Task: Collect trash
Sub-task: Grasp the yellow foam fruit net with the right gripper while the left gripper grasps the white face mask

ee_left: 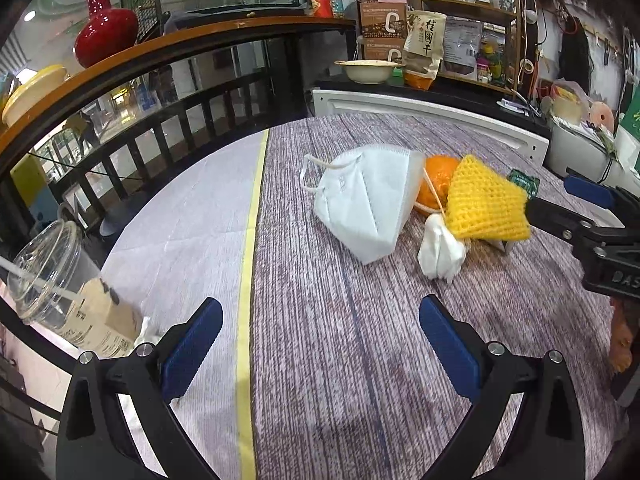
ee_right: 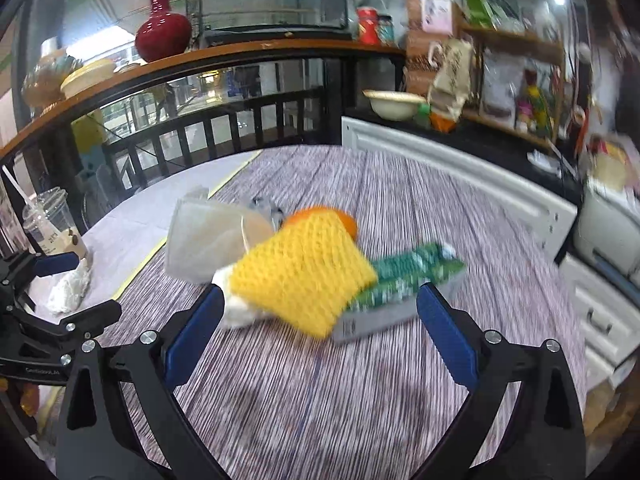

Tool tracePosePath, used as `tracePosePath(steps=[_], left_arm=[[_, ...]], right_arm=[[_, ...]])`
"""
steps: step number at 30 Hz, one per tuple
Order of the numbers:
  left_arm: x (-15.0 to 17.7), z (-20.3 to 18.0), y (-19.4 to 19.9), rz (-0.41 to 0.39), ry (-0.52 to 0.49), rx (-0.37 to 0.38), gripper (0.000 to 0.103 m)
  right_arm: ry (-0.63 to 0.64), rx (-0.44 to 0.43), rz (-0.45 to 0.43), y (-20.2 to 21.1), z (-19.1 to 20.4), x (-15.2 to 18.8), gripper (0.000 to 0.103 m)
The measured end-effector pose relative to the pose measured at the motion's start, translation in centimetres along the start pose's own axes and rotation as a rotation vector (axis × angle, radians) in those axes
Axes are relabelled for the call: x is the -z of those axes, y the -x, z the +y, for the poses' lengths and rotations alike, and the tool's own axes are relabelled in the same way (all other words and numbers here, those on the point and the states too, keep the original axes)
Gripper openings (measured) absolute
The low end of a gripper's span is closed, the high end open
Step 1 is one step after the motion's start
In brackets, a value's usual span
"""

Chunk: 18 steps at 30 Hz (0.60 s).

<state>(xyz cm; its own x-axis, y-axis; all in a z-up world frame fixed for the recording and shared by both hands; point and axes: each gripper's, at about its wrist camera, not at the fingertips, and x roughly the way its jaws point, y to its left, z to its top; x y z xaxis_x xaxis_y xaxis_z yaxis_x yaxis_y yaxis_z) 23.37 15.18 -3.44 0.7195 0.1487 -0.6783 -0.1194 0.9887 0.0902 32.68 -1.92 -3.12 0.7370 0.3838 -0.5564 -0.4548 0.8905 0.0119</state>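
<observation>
- Yellow foam net (ee_right: 300, 276) sits betw. spread right gripper (ee_right: 320, 336) jaws, not yet pinched.
- Left gripper (ee_left: 320, 344) spread, nothing held.
- Risk – orange (ee_left: 438, 184) behind net could be knocked, rolled off.

A red vase (ee_left: 105, 26) stands on the curved wooden ledge (ee_left: 168, 46) at ten o'clock, above a black railing (ee_left: 192, 112). At twelve o'clock a cream bowl (ee_left: 369, 70) sits on the dark counter beside a snack bag (ee_left: 425, 46). A white cabinet (ee_left: 420, 114) lies beneath, behind the striped tablecloth (ee_left: 340, 340).
</observation>
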Motion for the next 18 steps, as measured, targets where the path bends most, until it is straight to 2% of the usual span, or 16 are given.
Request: tracePosePath(steps=[2, 4, 6, 8, 9, 10, 11, 13, 16, 18], left_arm=[[-0.4, -0.2, -0.6, 0.012, 0.008, 0.017, 0.097], [-0.6, -0.6, -1.0, 0.018, 0.007, 0.022, 0.097], [-0.9, -1.0, -1.3, 0.012, -0.005, 0.021, 0.097], [-1.2, -1.3, -1.7, 0.003, -0.015, 0.012, 0.097], [-1.4, -1.4, -2.0, 0.003, -0.014, 0.011, 0.097], [-1.7, -1.3, -2.4, 0.005, -0.007, 0.013, 0.097], [-2.0, -1.4, -2.7, 0.006, 0.000, 0.014, 0.097], [-2.6, -1.4, -3.4, 0.008, 0.015, 0.012, 0.097], [-3.3, -1.8, -4.3, 0.008, 0.014, 0.000, 0.096], [-3.7, -2.1, -5.0, 0.015, 0.020, -0.012, 0.086]], right_arm=[[0.013, -0.017, 0.029, -1.7, -0.1, -0.7, 0.096], [0.034, 0.000, 0.056, -3.2, -0.1, -0.9, 0.095], [0.045, 0.009, 0.093, -4.6, -0.2, -0.8, 0.082], [0.034, -0.015, 0.105, -5.0, -0.5, -0.8, 0.055], [0.025, -0.021, 0.104, -5.0, -0.7, -0.8, 0.048], [0.016, -0.035, 0.106, -4.9, -0.8, -0.8, 0.030], [-0.004, -0.075, 0.107, -4.7, -1.2, -0.8, 0.020], [-0.029, -0.109, 0.089, -4.0, -1.5, -0.8, 0.019], [-0.031, -0.116, 0.061, -2.4, -1.7, -0.6, 0.018], [-0.044, -0.124, 0.049, -1.2, -1.8, -0.3, 0.018]])
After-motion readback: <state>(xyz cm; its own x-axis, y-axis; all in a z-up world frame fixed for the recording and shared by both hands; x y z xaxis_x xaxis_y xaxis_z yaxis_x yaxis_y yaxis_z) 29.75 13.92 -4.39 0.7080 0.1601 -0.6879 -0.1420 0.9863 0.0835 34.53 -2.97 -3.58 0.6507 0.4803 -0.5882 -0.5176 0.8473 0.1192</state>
